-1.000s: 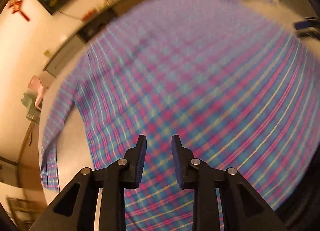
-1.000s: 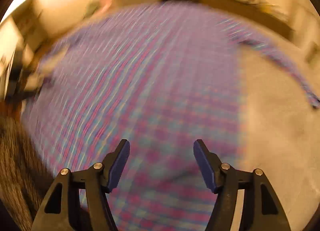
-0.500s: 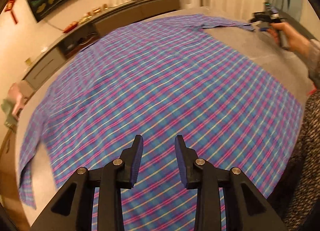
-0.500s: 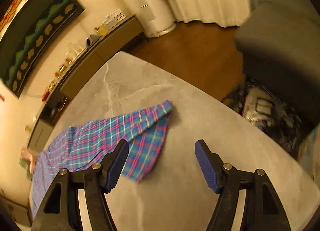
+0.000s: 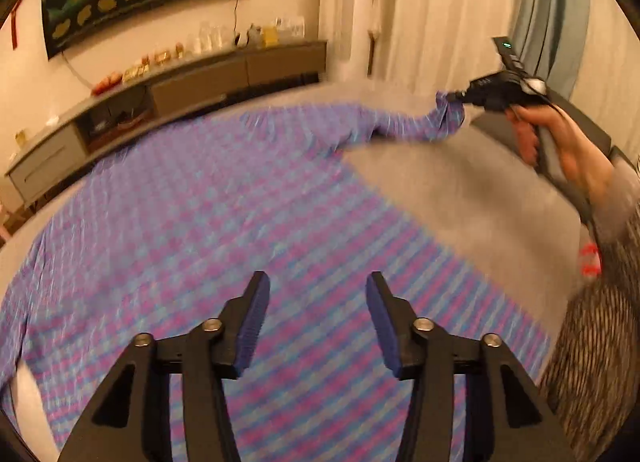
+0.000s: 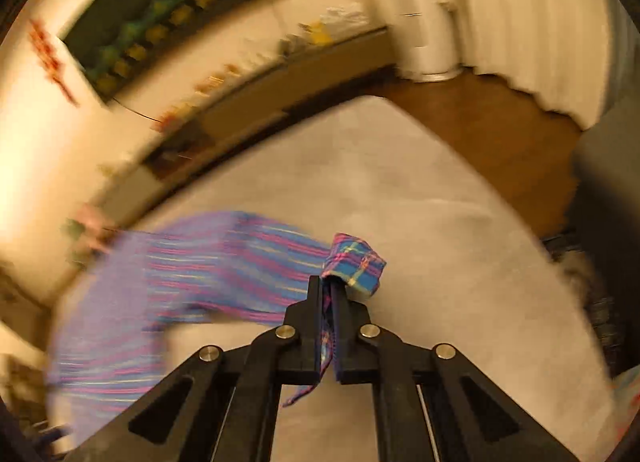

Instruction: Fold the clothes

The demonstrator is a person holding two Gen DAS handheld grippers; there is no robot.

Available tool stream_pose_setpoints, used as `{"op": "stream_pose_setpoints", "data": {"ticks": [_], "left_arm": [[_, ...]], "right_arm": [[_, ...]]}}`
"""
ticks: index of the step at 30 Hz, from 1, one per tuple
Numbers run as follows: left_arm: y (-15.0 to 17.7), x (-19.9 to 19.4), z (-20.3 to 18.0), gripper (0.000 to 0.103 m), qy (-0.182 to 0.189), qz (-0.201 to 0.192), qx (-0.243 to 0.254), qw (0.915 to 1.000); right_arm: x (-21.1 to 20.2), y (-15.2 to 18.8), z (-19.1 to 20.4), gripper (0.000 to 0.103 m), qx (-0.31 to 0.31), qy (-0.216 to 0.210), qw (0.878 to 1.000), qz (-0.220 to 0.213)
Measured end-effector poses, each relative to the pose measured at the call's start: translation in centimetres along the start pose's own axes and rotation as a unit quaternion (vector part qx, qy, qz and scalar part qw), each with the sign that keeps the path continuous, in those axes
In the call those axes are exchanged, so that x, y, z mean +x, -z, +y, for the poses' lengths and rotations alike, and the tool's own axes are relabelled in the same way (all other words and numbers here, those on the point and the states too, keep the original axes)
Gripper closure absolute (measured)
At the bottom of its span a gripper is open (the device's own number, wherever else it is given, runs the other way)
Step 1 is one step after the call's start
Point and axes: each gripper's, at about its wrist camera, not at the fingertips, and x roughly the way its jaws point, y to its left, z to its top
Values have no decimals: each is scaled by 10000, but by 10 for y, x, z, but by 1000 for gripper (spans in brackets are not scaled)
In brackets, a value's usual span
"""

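A blue, pink and yellow plaid shirt (image 5: 192, 214) lies spread flat on the grey table (image 5: 460, 190). My left gripper (image 5: 318, 314) is open and empty, hovering over the shirt's near part. My right gripper (image 6: 329, 286) is shut on the end of the shirt's right sleeve (image 6: 354, 262) and holds it lifted above the table. In the left wrist view the right gripper (image 5: 456, 99) shows at the far right with the sleeve (image 5: 404, 124) stretched up to it.
A long low sideboard (image 5: 168, 94) with bottles and small items runs along the far wall. White curtains (image 5: 440, 10) hang at the right. A dark chair (image 6: 604, 182) stands beyond the table's right edge. Wood floor (image 6: 480, 122) lies past the table's far corner.
My right gripper has closed on the sleeve end and lifted it off the table. My left gripper has opened wider and tilted up over the shirt.
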Motion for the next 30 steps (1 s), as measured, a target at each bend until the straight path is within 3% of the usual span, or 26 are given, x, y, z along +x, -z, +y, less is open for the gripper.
{"op": "stream_pose_setpoints", "data": {"ticks": [6, 8, 12, 16, 17, 18, 22, 24, 25, 26, 30], "left_arm": [[-69, 54, -85, 47, 513, -364, 506, 9967], [-85, 70, -108, 47, 399, -483, 798, 9948], [-96, 116, -126, 46, -438, -677, 1277, 9885], [-102, 139, -121, 47, -524, -653, 1299, 9880], [-104, 142, -118, 64, -508, -655, 1283, 9883], [-106, 144, -116, 100, -492, -658, 1267, 9885], [-113, 146, -104, 103, -394, -658, 1128, 9907], [-127, 127, -80, 103, -274, -643, 768, 9946], [-136, 116, -68, 103, -216, -664, 578, 9959], [-147, 106, -58, 103, -190, -688, 400, 9966], [-194, 69, -25, 103, -198, -682, -240, 9972]], "right_arm": [[-55, 19, 71, 98, 185, -1320, 9908, 223], [-63, 29, 91, 98, 118, -1479, 9883, 346], [-92, 46, 110, 98, 214, -1759, 9826, 566], [-103, 50, 116, 98, 361, -2065, 9751, 720], [-104, 50, 118, 98, 347, -2094, 9744, 746], [-107, 50, 120, 98, 320, -2092, 9744, 759], [-116, 44, 105, 95, 365, -1872, 9795, 652], [-127, 42, 92, 65, 399, -1685, 9834, 535], [-135, 43, 87, 42, 429, -1505, 9866, 469], [-143, 47, 84, 37, 407, -1315, 9897, 404], [-167, 91, 97, 37, -259, -614, 9958, 621]]}}
